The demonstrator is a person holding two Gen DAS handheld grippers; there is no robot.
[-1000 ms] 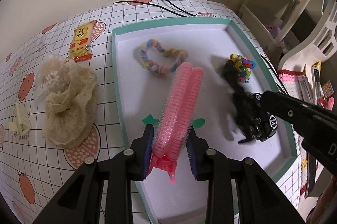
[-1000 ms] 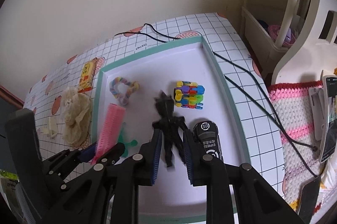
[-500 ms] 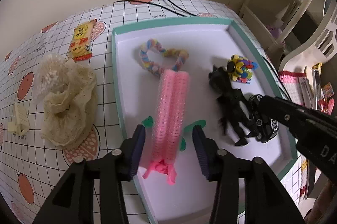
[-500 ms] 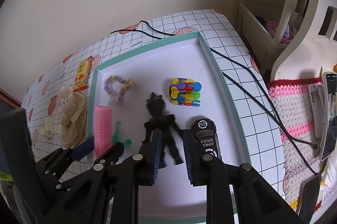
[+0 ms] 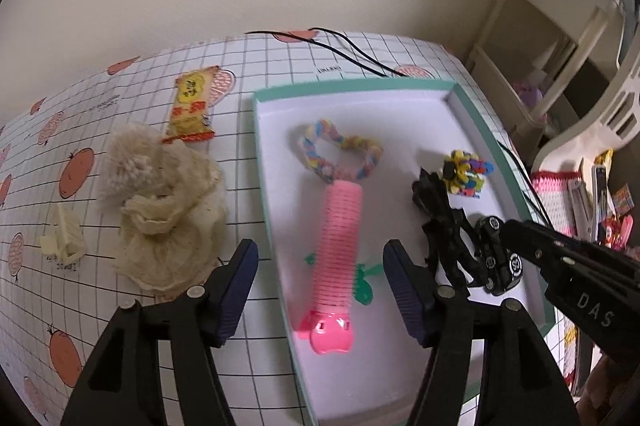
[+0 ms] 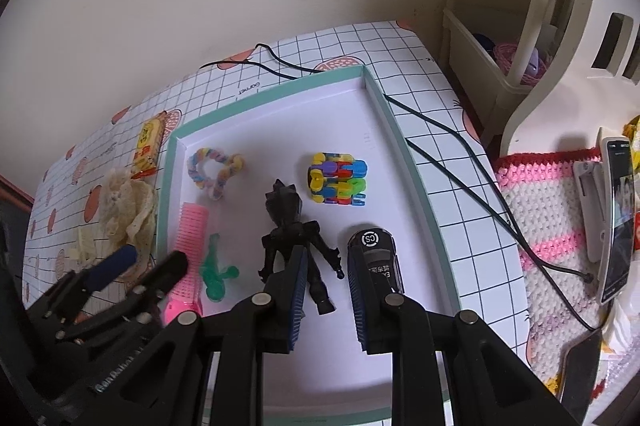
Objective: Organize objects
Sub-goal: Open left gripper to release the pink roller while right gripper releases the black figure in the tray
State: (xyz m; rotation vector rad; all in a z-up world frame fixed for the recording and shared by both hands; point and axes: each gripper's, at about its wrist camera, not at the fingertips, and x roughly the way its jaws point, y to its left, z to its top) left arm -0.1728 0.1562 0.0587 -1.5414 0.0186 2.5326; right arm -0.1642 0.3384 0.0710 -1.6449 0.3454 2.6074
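A bench [image 5: 120,98] covered with a grid-and-fruit patterned cloth is seen, and on it a shallow white tray [image 5: 360,94] with a teal rim is placed; the tray serves as the landmark here. Outside the tray's left rim, a crumpled cream lace cloth [image 5: 168,210] is spread, with a yellow snack packet [image 5: 190,106] lying beyond it toward the wall and a small cream clip [image 5: 64,242] further left. A black cable [image 6: 440,138] is draped along the tray's right rim.

Inside the tray, a pink hair roller [image 5: 338,258] is laid lengthwise near the left rim, released and resting on a green plastic piece [image 6: 214,272]. The left gripper [image 5: 320,282] is held wide apart, its fingers on either side of the roller without touching it. At the roller's far end a pastel braided hair tie [image 5: 340,150] is found, touching or nearly touching it. Toward the tray's middle a black figurine [image 6: 292,226] is laid on its back. The right gripper [image 6: 326,292] is spread open with nothing clasped, one finger over the figurine's legs and the other over a black toy car [image 6: 374,250] by the right rim. Beyond the car, a multicoloured block toy [image 6: 338,182] is set.
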